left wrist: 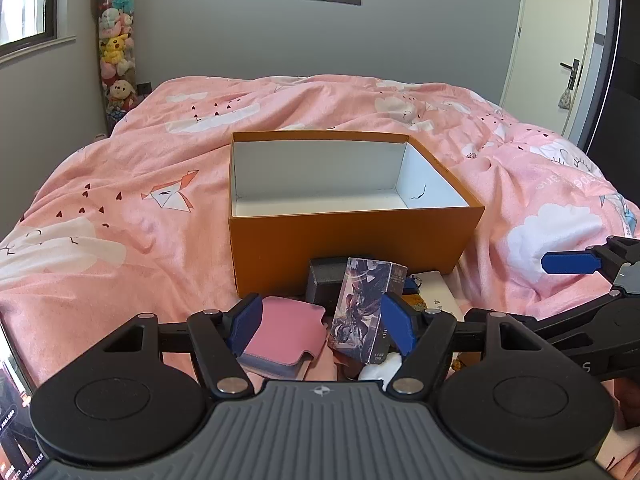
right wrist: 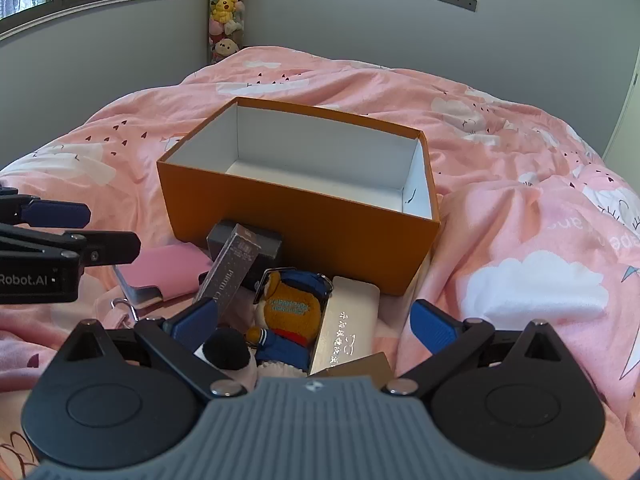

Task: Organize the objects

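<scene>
Sorting of loose items into the orange box (left wrist: 352, 248) is judged the step in hand; the box is set empty on the bed (left wrist: 120, 184). Left tongs (left wrist: 320, 326): wide, nothing held, pink case (left wrist: 284, 332) and card box (left wrist: 360, 312) between them. Right tongs (right wrist: 316, 322): wide, unloaded, over plush toy (right wrist: 290, 312). One item to be squared and clamped, then carried toward 12 o'clock.
</scene>
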Demonstrator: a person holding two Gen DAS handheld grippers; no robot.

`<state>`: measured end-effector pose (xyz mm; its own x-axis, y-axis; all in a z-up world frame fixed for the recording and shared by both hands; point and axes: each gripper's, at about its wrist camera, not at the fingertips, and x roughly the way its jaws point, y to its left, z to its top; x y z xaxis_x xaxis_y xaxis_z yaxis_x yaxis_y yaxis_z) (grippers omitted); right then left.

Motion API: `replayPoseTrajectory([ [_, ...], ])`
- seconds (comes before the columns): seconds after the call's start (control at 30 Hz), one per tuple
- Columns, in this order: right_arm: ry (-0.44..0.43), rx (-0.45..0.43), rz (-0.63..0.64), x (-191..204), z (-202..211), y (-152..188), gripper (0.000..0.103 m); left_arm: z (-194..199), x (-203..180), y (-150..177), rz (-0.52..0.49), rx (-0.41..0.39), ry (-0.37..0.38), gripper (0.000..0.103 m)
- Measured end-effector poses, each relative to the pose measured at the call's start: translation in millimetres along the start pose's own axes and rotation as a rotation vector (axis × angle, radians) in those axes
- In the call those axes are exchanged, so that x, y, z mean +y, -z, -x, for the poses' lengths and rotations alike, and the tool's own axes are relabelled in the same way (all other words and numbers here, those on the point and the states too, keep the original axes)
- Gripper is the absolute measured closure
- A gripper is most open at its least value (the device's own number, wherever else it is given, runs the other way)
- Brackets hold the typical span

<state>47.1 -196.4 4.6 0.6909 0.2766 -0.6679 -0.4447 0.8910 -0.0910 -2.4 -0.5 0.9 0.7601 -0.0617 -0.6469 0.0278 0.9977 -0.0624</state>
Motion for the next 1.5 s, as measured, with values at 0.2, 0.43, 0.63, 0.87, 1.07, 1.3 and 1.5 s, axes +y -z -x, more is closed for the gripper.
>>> replayPoseTrajectory([
  [0.2,0.001,0.004,0.004,0.9,-0.2,1.2,0.001,-0.3,-2.3,0.2,-0.024,0.004,0.004,0.023],
  [0.43,0.0,0.005,0.003,0.3,0.0,1.1,0.001,-1.5,-1.6,0.7,-0.027,0.014,-0.001,0.023],
  [0.63,0.0,0.008,0.002,1.1,-0.9,1.6,0.001,-1.8,-1.6,1.1,-0.03,0.013,-0.004,0.023],
  [0.87,-0.001,0.009,0.002,1.2,-1.3,2.3,0.001,-2.0,-1.5,1.6,-0.033,0.014,-0.004,0.023],
  [1.07,-0.002,0.01,0.0,1.4,-1.0,2.6,0.001,-2.2,0.2,3.9,-0.032,0.017,-0.003,0.023],
  [1.3,-0.003,0.015,-0.004,0.8,-1.5,2.9,0.001,-4.5,0.2,6.3,-0.046,0.031,-0.002,0.023],
  [1.5,-0.005,0.022,-0.007,-0.7,-1.4,2.1,0.001,-4.4,-1.4,5.2,-0.05,0.036,-0.004,0.023],
])
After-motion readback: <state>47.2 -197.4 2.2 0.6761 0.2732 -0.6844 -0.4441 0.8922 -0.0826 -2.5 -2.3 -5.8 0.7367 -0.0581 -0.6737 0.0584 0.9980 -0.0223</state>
